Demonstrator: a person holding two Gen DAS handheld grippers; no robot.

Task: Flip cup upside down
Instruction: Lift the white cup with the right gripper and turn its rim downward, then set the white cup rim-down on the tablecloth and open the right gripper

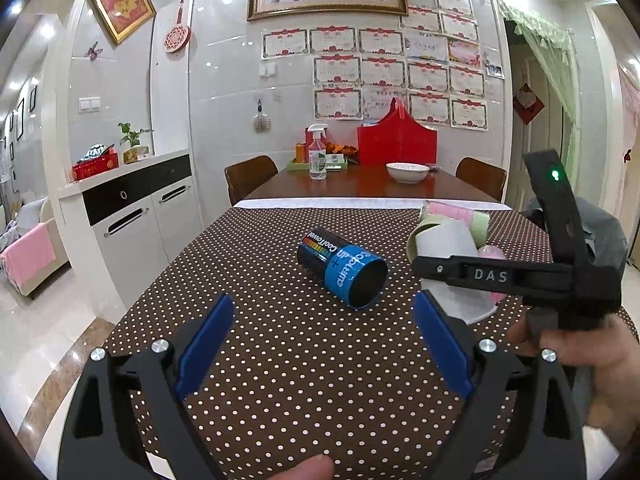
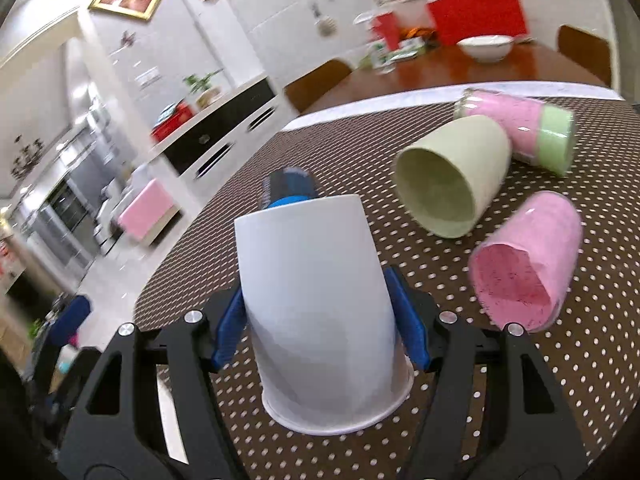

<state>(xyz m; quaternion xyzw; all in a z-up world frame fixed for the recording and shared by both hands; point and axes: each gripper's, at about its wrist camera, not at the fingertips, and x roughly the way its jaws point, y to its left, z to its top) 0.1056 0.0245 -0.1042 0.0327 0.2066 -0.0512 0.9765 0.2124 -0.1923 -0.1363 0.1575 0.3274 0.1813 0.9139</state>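
Right hand-held gripper (image 2: 320,316) grasping the white cup (image 2: 320,308), mouth down, rim at the desk (image 2: 520,400). Advisable: seat the rim flat before releasing. Left hand-held gripper (image 1: 324,344) released, empty. Green cup (image 2: 452,176), pink cup (image 2: 528,260) and blue can (image 1: 342,266) lie sideways, apparently empty.

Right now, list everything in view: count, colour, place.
white cup: 1, white, rim down on the dotted tablecloth, between the right fingers
blue-and-black cup: 1, on its side, mid-cloth
green cup: 1, pale green, on its side
pink cups: 2, on their sides, one with a green band
bowl: 1, white, wooden table behind
spray bottle: 1, clear, same table
left gripper: open, empty
right gripper: around white cup
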